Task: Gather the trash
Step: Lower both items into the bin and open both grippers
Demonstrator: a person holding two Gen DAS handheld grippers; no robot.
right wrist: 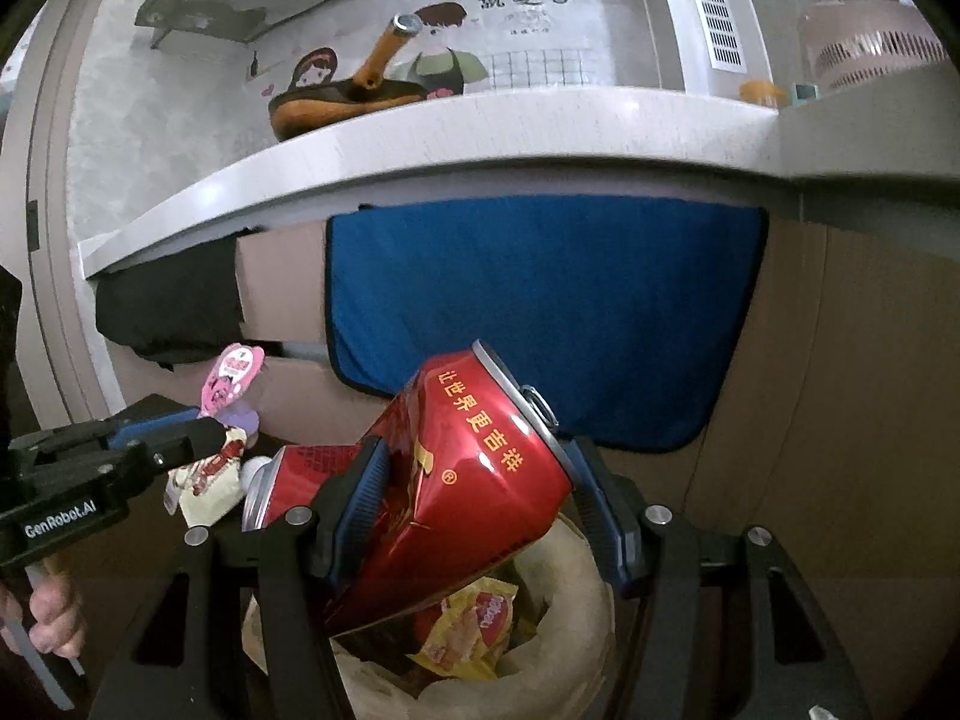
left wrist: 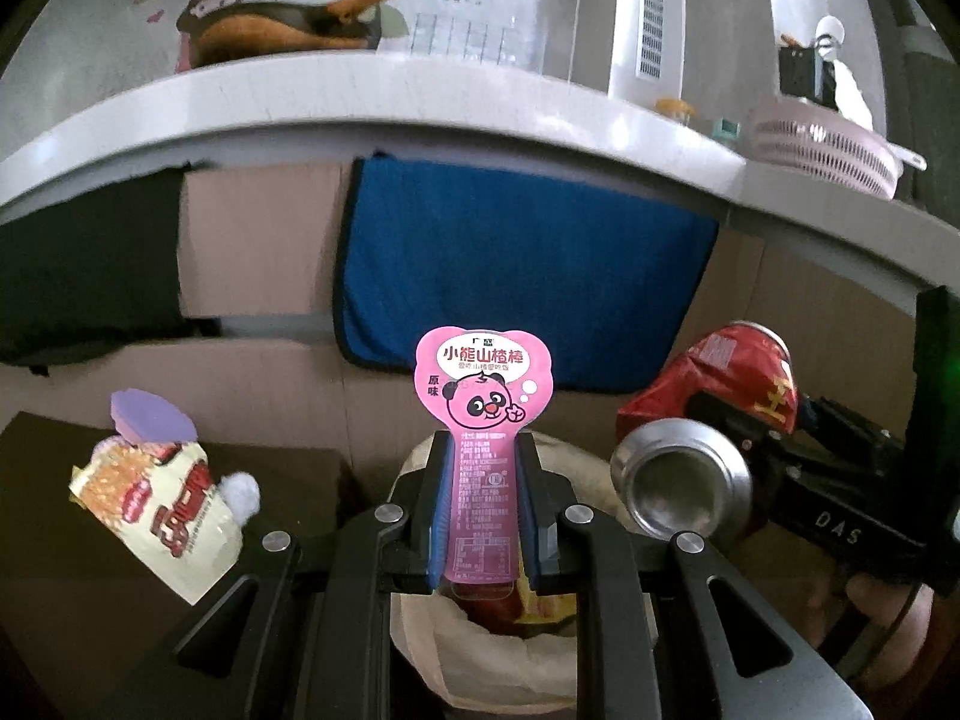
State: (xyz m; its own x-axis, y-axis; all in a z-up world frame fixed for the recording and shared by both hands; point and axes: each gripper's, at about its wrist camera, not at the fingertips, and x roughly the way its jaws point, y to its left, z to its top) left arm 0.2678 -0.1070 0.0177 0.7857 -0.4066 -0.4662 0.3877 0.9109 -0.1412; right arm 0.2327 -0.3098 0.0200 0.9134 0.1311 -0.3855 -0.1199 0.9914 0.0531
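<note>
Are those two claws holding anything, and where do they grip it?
Left gripper pinches the pink panda wrapper by its narrow lower strip. Right gripper clamps the crushed red can across its dented sides.

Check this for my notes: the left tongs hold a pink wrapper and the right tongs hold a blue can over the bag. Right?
Not quite. The can in the right tongs is red, as the right wrist view shows. The left tongs do hold the pink wrapper over the bag.

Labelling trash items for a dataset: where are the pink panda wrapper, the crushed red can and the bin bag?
pink panda wrapper [left wrist: 483, 396]: left wrist view, on the panda face.
crushed red can [right wrist: 480, 474]: right wrist view, on its dented side.
bin bag [right wrist: 585, 564]: right wrist view, on its pale rim.
</note>
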